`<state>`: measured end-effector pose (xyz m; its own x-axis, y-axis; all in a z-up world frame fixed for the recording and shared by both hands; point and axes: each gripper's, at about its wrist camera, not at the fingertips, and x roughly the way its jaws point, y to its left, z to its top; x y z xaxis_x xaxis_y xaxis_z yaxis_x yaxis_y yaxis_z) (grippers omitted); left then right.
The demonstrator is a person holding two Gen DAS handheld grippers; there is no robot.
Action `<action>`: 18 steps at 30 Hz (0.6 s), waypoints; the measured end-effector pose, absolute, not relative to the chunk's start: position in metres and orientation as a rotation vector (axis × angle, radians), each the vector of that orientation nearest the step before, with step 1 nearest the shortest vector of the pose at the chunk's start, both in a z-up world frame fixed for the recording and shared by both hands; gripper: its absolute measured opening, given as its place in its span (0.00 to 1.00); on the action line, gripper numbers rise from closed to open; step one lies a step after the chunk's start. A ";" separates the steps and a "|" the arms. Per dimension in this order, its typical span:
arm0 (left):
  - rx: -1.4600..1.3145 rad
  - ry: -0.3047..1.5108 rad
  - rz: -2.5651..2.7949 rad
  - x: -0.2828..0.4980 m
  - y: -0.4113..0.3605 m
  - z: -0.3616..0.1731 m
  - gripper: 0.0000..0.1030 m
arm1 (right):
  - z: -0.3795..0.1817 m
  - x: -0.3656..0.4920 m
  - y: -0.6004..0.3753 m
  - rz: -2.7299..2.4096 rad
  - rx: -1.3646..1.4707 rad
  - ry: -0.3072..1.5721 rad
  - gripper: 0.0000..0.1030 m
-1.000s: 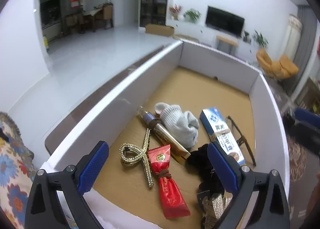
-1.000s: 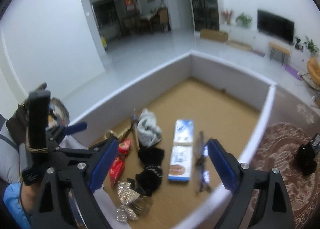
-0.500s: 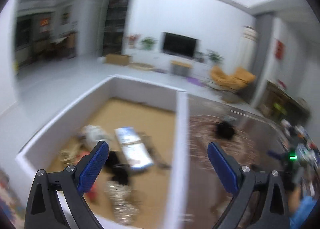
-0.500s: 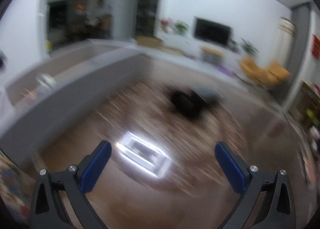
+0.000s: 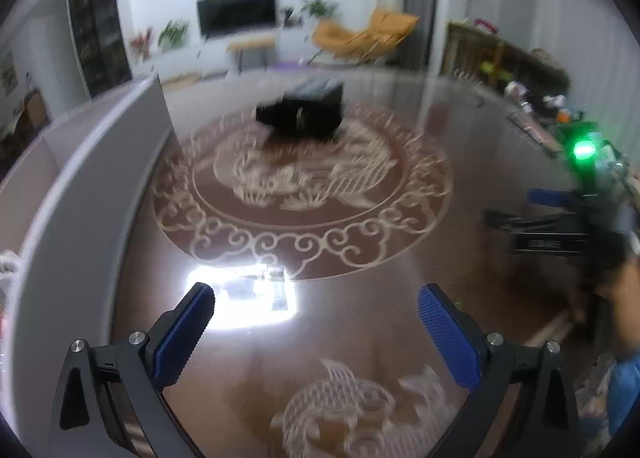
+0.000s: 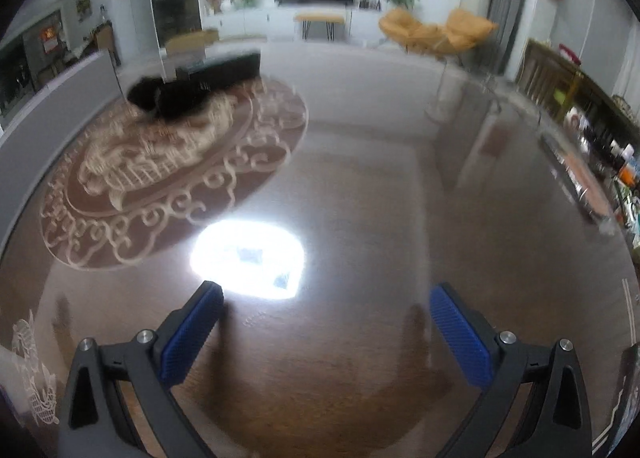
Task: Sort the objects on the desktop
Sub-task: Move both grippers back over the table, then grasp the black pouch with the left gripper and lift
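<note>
My left gripper [image 5: 316,312] is open and empty over a glossy brown table top [image 5: 360,318]. My right gripper [image 6: 326,310] is open and empty over the same table top [image 6: 360,218]. The white cardboard box [image 5: 80,178] that held the desktop objects shows only as its outer wall at the left of the left wrist view; its wall [image 6: 52,110] also shows at the far left of the right wrist view. Its contents are hidden. The other gripper [image 5: 560,226] shows at the right of the left wrist view.
A black boxy object [image 5: 304,110] lies on the round ornamental pattern [image 5: 304,186] of the table; it also shows in the right wrist view [image 6: 192,86]. A bright lamp reflection [image 6: 248,258] glares on the table. Cluttered shelves [image 6: 600,146] stand at the right.
Both grippers have swung to the right, away from the box of objects, and now face the patterned table top. Both stayed open and empty.
</note>
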<state>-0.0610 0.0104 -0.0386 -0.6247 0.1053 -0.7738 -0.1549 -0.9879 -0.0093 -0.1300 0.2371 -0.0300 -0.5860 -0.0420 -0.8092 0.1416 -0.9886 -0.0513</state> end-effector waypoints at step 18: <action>-1.357 0.183 2.769 -0.108 0.043 -0.065 1.00 | -0.030 -0.133 0.246 -2.699 1.387 0.106 1.00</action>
